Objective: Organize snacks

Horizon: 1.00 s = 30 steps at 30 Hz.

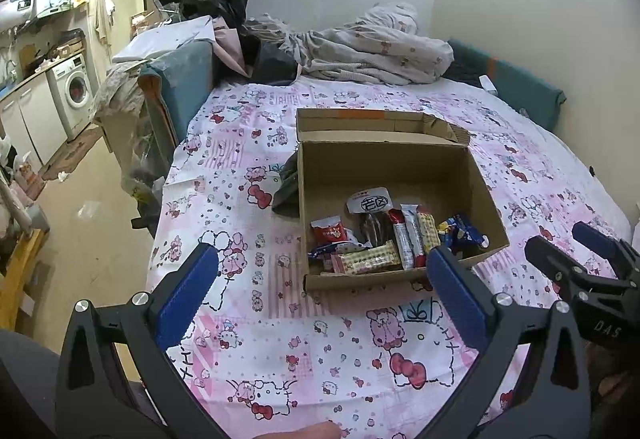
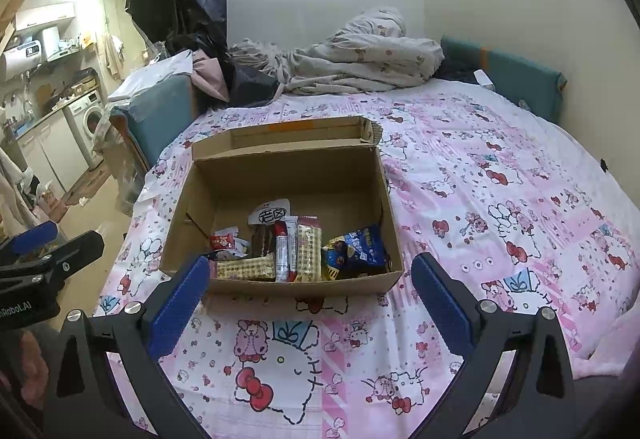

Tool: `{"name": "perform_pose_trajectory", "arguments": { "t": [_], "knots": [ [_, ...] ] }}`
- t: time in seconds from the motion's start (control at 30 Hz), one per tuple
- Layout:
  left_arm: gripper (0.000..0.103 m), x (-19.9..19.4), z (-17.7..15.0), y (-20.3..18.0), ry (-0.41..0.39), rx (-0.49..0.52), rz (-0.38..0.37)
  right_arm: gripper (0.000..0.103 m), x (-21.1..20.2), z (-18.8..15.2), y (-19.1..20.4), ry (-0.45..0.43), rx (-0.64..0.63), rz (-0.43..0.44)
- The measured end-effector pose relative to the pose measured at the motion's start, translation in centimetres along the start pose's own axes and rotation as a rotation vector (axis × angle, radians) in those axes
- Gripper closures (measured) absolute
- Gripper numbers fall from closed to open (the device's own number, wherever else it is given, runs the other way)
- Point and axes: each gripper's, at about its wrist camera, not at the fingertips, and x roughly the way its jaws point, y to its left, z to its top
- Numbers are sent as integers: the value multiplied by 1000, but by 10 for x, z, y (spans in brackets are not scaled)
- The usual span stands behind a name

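An open cardboard box [image 1: 400, 163] [image 2: 280, 171] stands on the pink cartoon-print bedsheet [image 1: 320, 351]. Inside lie several snack packets: a red one [image 1: 329, 231], beige wafer bars [image 1: 366, 259] [image 2: 246, 267], a red-and-white stick [image 2: 283, 251], a dark packet with a white label [image 1: 370, 205] and a blue bag [image 1: 464, 233] [image 2: 362, 247]. My left gripper [image 1: 326, 259] hovers open just in front of the box, nothing between its fingers. My right gripper [image 2: 310, 271] stands open too, close to the box's front wall. In the left wrist view the right gripper [image 1: 576, 239] shows at the right edge.
A crumpled duvet [image 1: 372, 47] and dark clothes lie at the head of the bed. A teal headboard pad [image 1: 520, 83] lines the right wall. Left of the bed are a teal chair with papers [image 1: 172, 79], floor clutter and a washing machine [image 1: 76, 87].
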Motion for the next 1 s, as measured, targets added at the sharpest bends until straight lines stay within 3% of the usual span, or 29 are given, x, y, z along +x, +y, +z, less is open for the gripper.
{"name": "perform_pose_trajectory", "arguments": {
  "t": [1.0],
  "knots": [
    [0,-4,2,0,-18,5,7,0,-3,2,-5,-17,27,3]
  ]
}}
